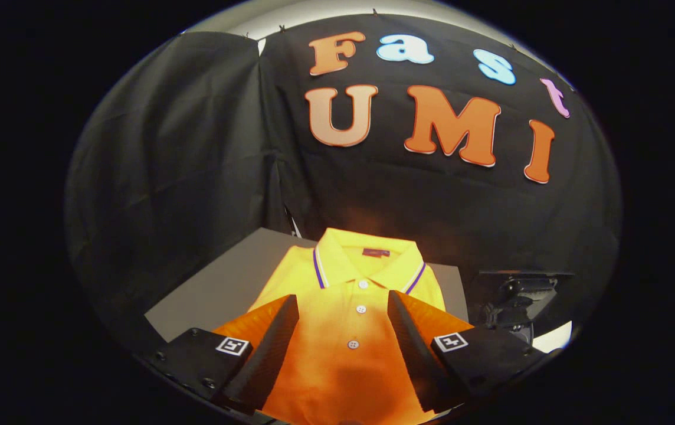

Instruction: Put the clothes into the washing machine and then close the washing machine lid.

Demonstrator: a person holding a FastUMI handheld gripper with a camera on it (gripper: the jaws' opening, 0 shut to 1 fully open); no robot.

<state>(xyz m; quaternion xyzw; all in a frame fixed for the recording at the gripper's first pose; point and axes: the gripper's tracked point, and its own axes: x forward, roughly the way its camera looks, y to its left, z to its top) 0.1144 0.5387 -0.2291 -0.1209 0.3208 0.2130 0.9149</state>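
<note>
A folded yellow polo shirt [354,277] lies flat on a grey table [219,283], collar away from me, with purple-and-white collar trim and a row of white buttons down the placket. My gripper [343,304] hovers over the shirt's lower half with its fingers spread wide. The buttons show in the gap between the fingers, and neither finger presses on the cloth. A dark machine part [517,298] with a pale rim stands just off the table's right side, beyond the right finger; I cannot tell what it is.
Black cloth walls close the booth behind the table and on the left. Bare grey tabletop runs left of the shirt up to the wall corner. A thin dark rod [292,223] leans at the back corner of the table.
</note>
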